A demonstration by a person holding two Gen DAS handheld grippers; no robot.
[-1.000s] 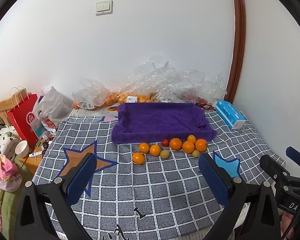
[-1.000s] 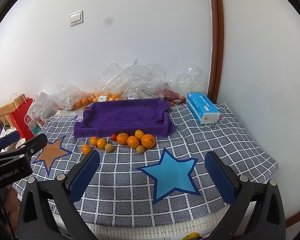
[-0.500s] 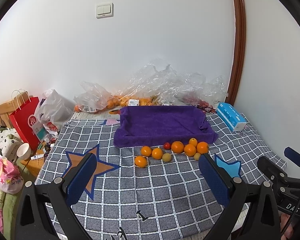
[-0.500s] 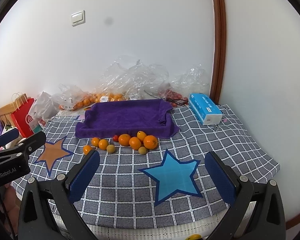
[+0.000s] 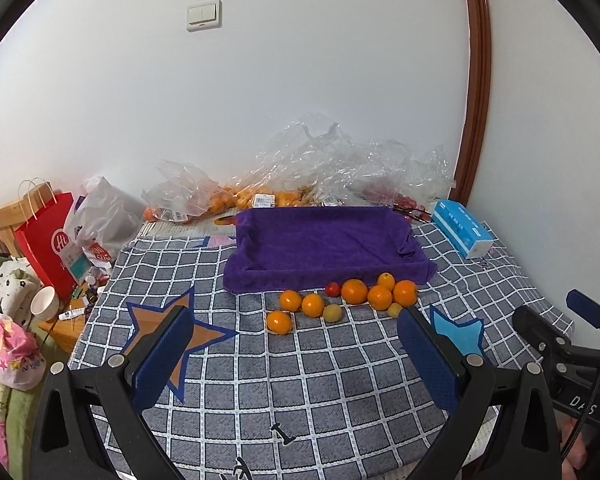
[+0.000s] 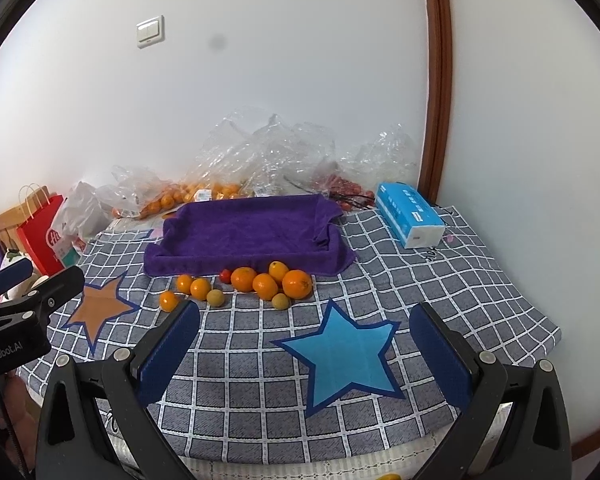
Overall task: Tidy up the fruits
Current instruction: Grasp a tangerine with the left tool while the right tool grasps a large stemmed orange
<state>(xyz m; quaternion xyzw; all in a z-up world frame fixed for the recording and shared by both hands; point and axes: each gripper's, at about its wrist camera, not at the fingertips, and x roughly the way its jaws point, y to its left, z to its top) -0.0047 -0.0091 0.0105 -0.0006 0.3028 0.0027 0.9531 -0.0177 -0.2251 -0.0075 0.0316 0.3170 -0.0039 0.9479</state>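
Left wrist view: the left gripper point(image 5: 296, 356) hangs wide and empty over the grey checked cloth point(image 5: 300, 392). The right gripper point(image 6: 304, 352) is likewise wide, holding nothing. The loose round orange and yellow-green fruits point(image 5: 354, 292) cluster just near of the purple towel-lined tray point(image 5: 324, 240). Nudging 1 could roll its touching neighbours away.
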